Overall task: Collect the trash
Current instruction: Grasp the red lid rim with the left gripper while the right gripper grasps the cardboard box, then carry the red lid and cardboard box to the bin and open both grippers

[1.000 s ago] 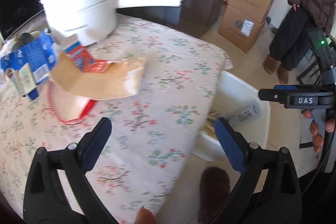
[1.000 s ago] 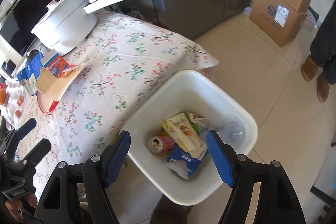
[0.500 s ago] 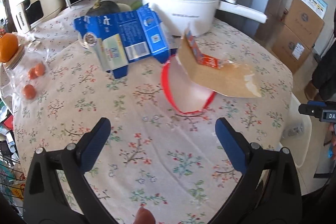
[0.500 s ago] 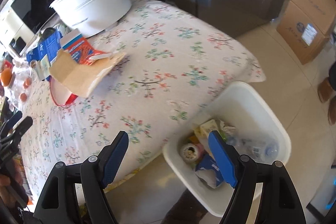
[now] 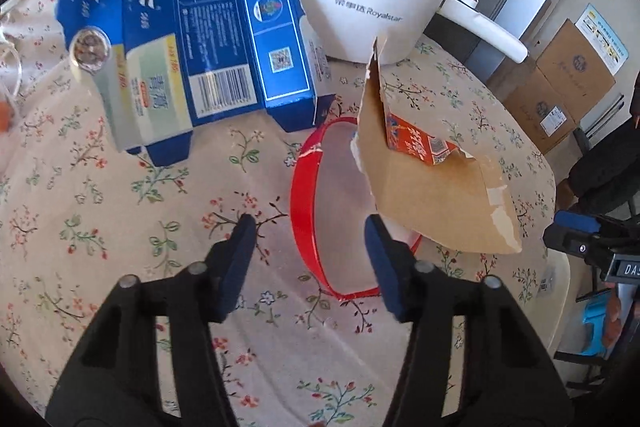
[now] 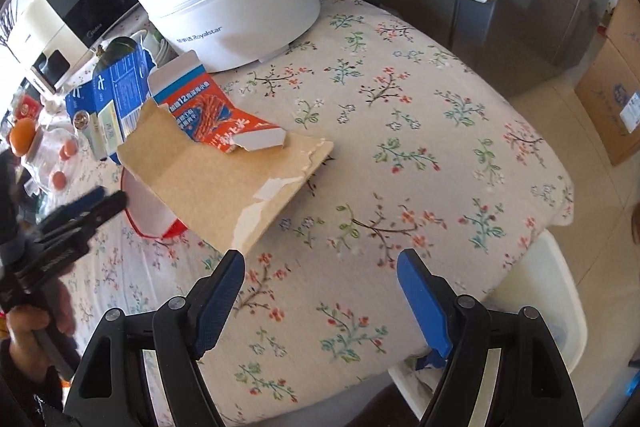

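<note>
On the tabletop (image 6: 400, 115), under a cream cloth printed with small red and green flower sprigs, the trash lies in a loose cluster. A flattened blue carton (image 5: 192, 59) sprawls unfolded near the far side, glossy card with a barcode, a QR square, white Chinese characters and a round foil-sealed spout on 1 pale panel. Beside it a torn brown cardboard piece (image 5: 432, 195) tilts up off the cloth, raw kraft inside with ragged white edges, and an orange printed face where "12" can be read in the right wrist view (image 6: 208, 119). It leans over a shallow red-rimmed round lid (image 5: 316, 211) of cloudy translucent plastic.

Behind them stands a smooth white electric pot (image 6: 236, 15) with a lid and a long straight handle, marked "Royalstar". A dark appliance further back carries "Midea".

The left gripper (image 5: 306, 227) hangs just above the cloth with its blue pads straddling the near rim of the red lid; its jaws are closing, the rim sits between them, and the pads do not yet press on it. The right gripper (image 6: 320, 267) stands wide with only bare cloth between its pads, just short of the cardboard's near corner. At the table's edge, low to the right, a white plastic bin (image 6: 560, 291) sits on the tiled floor. Brown shipping boxes (image 5: 560, 83) with printed labels stack by the wall.
</note>
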Motion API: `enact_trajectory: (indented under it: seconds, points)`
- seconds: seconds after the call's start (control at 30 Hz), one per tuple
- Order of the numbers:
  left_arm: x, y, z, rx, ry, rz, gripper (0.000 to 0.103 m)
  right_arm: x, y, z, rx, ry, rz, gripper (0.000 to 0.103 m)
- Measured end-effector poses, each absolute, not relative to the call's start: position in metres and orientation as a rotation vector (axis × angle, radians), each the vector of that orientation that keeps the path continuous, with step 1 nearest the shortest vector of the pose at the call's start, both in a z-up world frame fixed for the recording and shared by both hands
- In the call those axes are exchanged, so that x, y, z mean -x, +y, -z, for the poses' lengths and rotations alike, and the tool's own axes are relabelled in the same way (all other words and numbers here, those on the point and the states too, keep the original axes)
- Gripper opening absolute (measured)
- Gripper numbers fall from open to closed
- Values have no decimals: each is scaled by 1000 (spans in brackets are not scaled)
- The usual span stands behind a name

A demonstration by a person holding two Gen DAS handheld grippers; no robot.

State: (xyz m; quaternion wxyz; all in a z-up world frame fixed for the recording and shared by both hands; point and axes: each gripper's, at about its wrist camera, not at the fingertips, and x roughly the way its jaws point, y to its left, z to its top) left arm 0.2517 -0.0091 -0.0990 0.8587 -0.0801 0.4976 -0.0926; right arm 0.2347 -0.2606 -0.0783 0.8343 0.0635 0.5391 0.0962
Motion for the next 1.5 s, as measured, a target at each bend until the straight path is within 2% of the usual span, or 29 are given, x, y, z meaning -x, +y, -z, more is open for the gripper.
enact_trajectory:
  seconds: [0.07, 0.13, 0.2, 0.27, 0.3, 0.33, 0.37, 0.4, 0.53, 0.77, 1.0, 1.27, 1.5]
  points:
    - [-253, -10, 106, 210, 1054, 197, 31, -242, -259, 84, -183, 1145, -226, 80]
    - [-250, -12, 109, 227, 1058, 202, 21, -247, -257, 91, -232, 1154, -250, 80]
    - [-246, -14, 108, 223, 1043, 198, 19, -253, -254, 98, -295, 1152, -288, 76]
    - [-241, -14, 105, 223, 1033, 200, 15, -257, -249, 103, -346, 1142, -323, 65]
    - [-238, -14, 102, 219, 1031, 193, 15, -259, -247, 107, -368, 1136, -335, 55]
    - [-235, -12, 100, 215, 1030, 186, 15, -260, -245, 109, -381, 1131, -344, 34]
    - [-231, -11, 97, 210, 1031, 177, 14, -262, -243, 112, -395, 1129, -357, 20]
    - [-228, -8, 95, 207, 1032, 167, 14, -262, -243, 114, -418, 1123, -367, 13]
    - [-211, 7, 87, 200, 1037, 133, 14, -253, -246, 96, -435, 1052, -388, 4]
    - [-174, 25, 74, 199, 1027, 114, 14, -211, -258, 43, -364, 957, -376, 2]
    - [-146, 11, 52, 193, 993, 159, 14, -156, -330, 4, -330, 880, -274, 1]
    - [-120, -34, 35, 161, 967, 246, 14, -98, -418, -12, -336, 854, -117, 1]
    - [-111, -77, 32, 132, 974, 315, 14, -70, -454, -9, -214, 873, 51, 1]
